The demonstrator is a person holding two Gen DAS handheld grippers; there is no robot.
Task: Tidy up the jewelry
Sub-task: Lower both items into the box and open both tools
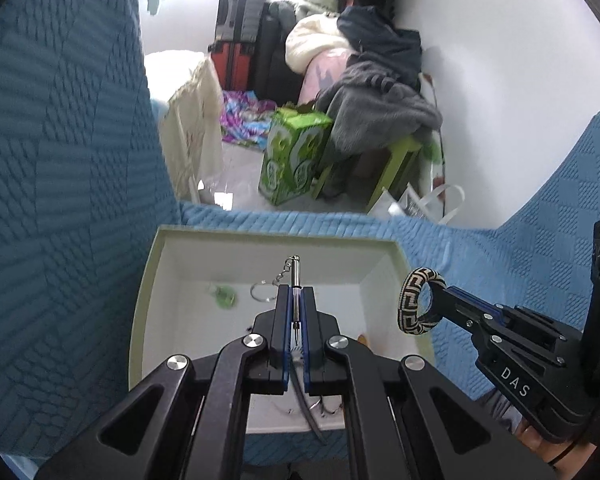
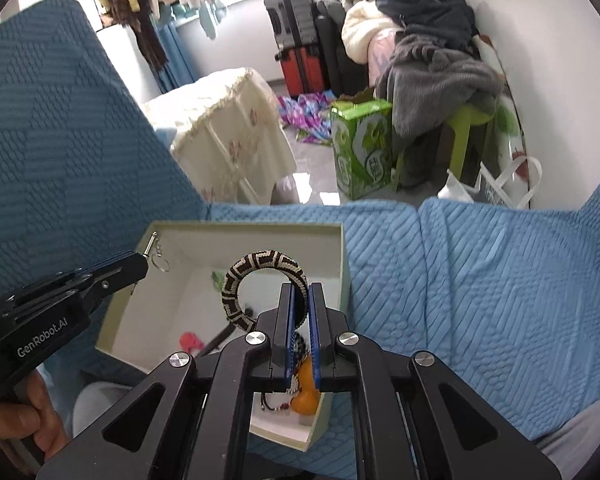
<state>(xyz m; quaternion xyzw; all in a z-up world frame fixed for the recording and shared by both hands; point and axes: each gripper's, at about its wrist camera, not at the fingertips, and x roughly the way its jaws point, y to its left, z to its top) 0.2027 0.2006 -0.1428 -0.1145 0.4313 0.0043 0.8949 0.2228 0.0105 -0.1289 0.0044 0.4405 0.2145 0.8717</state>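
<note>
A shallow white box (image 1: pixel 384 256) (image 2: pixel 340 256) sits on the blue quilted sofa. My left gripper (image 1: pixel 296 292) is shut on a thin silver keychain pendant (image 1: pixel 295 276) with a chain and ring (image 1: pixel 262 290), held over the box; it also shows in the right wrist view (image 2: pixel 152 242). My right gripper (image 2: pixel 300 290) is shut on a black-and-beige patterned bangle (image 2: pixel 256 268), held above the box's right side; the bangle also shows in the left wrist view (image 1: pixel 414 300). Inside the box lie a green piece (image 1: pixel 224 296), an orange bead (image 2: pixel 306 398), a red piece (image 2: pixel 190 340) and dark beaded strands (image 2: pixel 276 404).
The blue sofa cover (image 2: pixel 480 280) rises as a backrest at the left (image 1: pixel 60 160). Beyond the seat edge are a green carton (image 1: pixel 292 152), a cloth-covered table (image 2: pixel 228 136), suitcases (image 2: pixel 296 36), a clothes pile (image 2: pixel 420 40) and a white bag (image 2: pixel 496 188).
</note>
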